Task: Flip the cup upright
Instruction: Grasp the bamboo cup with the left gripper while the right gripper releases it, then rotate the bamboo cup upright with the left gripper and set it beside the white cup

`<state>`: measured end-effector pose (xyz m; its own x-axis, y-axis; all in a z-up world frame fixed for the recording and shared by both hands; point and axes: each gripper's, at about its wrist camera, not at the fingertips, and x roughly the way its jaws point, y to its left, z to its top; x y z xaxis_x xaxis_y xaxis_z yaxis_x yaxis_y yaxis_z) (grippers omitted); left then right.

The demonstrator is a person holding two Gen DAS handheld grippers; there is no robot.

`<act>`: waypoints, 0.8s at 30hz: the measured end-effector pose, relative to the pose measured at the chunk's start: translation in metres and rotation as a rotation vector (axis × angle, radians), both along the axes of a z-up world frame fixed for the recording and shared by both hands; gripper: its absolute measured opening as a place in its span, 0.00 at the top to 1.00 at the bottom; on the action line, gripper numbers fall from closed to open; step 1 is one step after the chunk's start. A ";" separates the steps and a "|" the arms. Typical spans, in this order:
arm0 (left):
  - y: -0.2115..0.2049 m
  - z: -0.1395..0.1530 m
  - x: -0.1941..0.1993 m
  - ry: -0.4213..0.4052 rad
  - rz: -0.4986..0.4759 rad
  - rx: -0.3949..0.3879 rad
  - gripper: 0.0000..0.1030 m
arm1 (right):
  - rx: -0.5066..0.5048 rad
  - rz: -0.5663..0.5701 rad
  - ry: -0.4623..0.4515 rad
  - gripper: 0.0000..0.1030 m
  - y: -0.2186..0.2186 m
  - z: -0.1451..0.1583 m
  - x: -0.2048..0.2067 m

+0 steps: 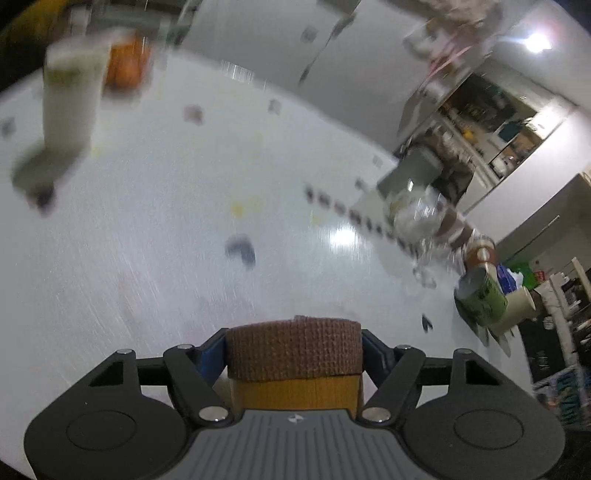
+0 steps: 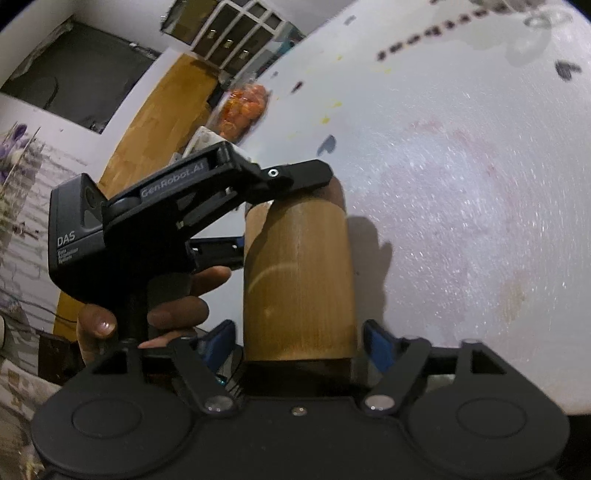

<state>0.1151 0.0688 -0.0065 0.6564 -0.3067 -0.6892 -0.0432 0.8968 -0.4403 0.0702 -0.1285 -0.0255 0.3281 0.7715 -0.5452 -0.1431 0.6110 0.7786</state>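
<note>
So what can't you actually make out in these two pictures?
- Left wrist view: tall white container and orange thing behind it, smeared by motion blur.
- Left wrist view: clear clutter at the table edge, blurred.
- Right wrist view: wooden cup mouth, hidden; left gripper fingertips, behind the cup.

A lived-in home is shown, seemingly a kitchen or dining area. A white round table, scuffed and marked with small stains, is seen with blurred household clutter along its far right edge, including a green-labelled can. Crowded open shelves are seen beyond. A bowl of orange fruit, a wooden door and a barred window are seen at the far left.
</note>
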 end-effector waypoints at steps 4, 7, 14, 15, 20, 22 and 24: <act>0.008 0.025 -0.013 -0.128 0.041 0.107 0.29 | -0.006 -0.014 -0.095 0.15 -0.006 0.015 -0.007; 0.016 0.037 -0.014 -0.210 0.099 0.182 0.29 | -0.033 -0.037 -0.149 0.14 -0.010 0.023 -0.010; 0.034 0.044 0.023 -0.274 0.238 0.301 0.30 | -0.204 -0.066 -0.359 0.14 -0.005 0.042 -0.022; 0.036 0.044 0.032 -0.280 0.251 0.327 0.30 | -0.236 -0.073 -0.397 0.14 -0.004 0.044 -0.023; 0.036 0.041 0.063 -0.312 0.279 0.466 0.30 | -0.339 -0.083 -0.512 0.14 0.001 0.049 -0.027; 0.033 0.039 0.066 -0.336 0.284 0.529 0.30 | -0.349 -0.083 -0.514 0.14 -0.001 0.048 -0.026; 0.030 0.037 0.070 -0.355 0.284 0.584 0.30 | -0.359 -0.088 -0.515 0.14 -0.003 0.046 -0.027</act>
